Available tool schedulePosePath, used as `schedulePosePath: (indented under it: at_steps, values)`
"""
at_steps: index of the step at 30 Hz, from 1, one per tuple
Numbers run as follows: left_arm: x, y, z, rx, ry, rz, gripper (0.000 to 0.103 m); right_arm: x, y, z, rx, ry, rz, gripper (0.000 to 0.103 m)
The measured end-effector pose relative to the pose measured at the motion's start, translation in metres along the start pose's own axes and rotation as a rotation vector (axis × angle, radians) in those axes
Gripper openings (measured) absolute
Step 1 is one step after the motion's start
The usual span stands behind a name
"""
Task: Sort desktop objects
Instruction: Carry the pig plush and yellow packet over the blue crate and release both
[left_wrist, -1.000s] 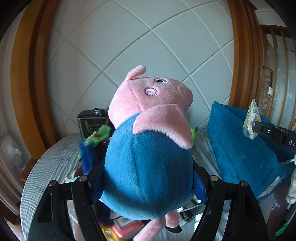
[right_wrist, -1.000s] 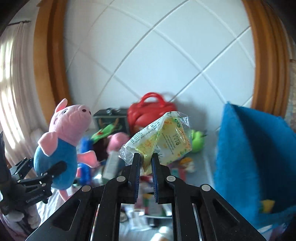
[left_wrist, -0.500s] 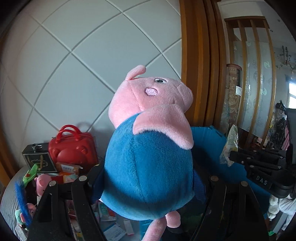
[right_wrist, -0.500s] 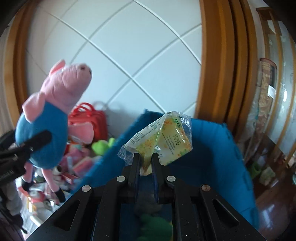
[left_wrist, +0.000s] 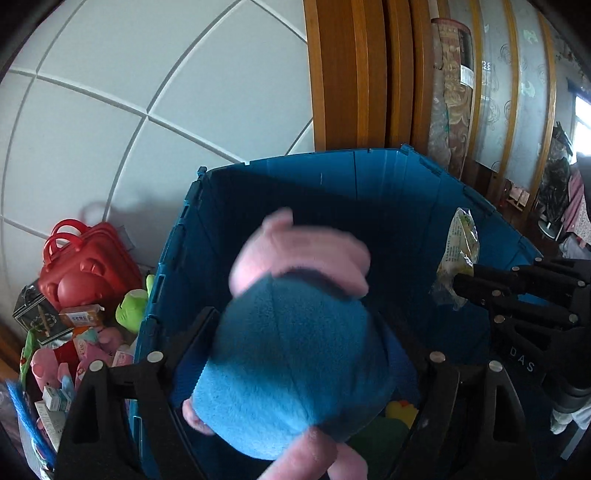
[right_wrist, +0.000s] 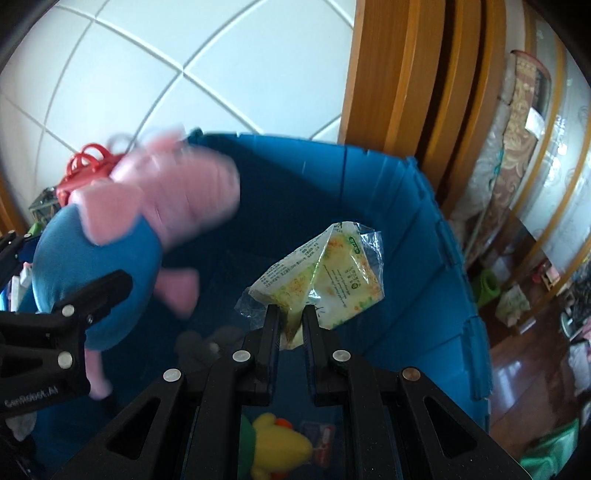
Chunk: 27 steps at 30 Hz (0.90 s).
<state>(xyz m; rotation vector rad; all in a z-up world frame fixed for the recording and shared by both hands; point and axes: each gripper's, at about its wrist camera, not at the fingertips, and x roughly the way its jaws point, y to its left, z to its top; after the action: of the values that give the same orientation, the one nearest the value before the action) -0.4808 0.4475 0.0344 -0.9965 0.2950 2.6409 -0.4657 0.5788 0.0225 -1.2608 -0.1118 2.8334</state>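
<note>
A pink pig plush in a blue shirt sits between the spread fingers of my left gripper, blurred with motion, tipping head-first over the open blue bin. In the right wrist view the plush hangs beside the left gripper's finger over the bin. My right gripper is shut on a clear yellow-green snack packet and holds it above the bin. The packet also shows in the left wrist view.
A yellow duck toy and small items lie on the bin floor. Left of the bin stand a red toy case, a green plush and a heap of small boxes and toys. A white tiled wall and wooden frame stand behind.
Both grippers swung right from the toy heap to above the blue bin. The left jaws have spread and the plush tips forward and down, blurred. The right gripper still holds the packet.
</note>
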Motion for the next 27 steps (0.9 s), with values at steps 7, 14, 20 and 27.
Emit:
schedulePosePath:
  at_steps: [7,14,20,27]
  values:
    - [0.000,0.013,-0.007,-0.002,0.030,0.000,0.085,0.017,0.004,0.006,-0.076,-0.008,-0.096,0.013]
    - [0.011,0.014,-0.018,-0.002,0.095,-0.005,0.085,0.044,0.003,-0.004,-0.128,0.075,-0.202,0.015]
    - [0.012,0.024,-0.021,-0.049,0.108,-0.011,0.085,0.056,0.000,-0.010,-0.144,0.123,-0.239,0.060]
    - [0.014,0.029,-0.022,-0.063,0.111,-0.005,0.085,0.060,-0.001,-0.010,-0.158,0.149,-0.235,0.103]
